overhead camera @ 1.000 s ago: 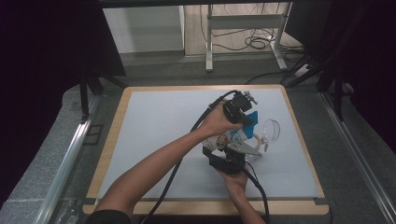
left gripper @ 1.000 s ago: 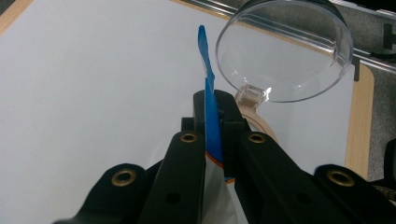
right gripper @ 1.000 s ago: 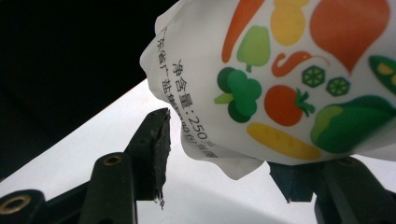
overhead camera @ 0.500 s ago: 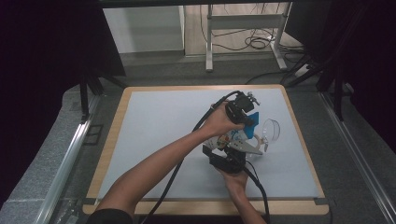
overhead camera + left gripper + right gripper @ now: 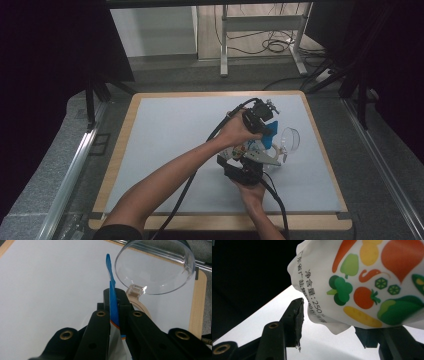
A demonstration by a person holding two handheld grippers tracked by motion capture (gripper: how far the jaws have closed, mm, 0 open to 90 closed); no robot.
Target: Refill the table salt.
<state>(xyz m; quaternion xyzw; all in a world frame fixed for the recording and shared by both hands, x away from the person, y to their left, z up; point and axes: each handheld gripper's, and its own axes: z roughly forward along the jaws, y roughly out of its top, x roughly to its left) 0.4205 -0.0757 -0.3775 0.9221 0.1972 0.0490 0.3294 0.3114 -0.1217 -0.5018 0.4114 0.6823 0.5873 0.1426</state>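
The pouch [image 5: 372, 282] hides the right hand-held gripper's [image 5: 337, 322] far jaw.

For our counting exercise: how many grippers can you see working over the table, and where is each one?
2. The left gripper is right of the table's centre, pinching the blue top edge of a printed pouch. The right gripper sits just below it, nearer the person, beneath the pouch.

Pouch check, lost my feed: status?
Left gripper shut on pouch top edge. Right gripper open, jaws around pouch bottom. Clear bowl close behind.
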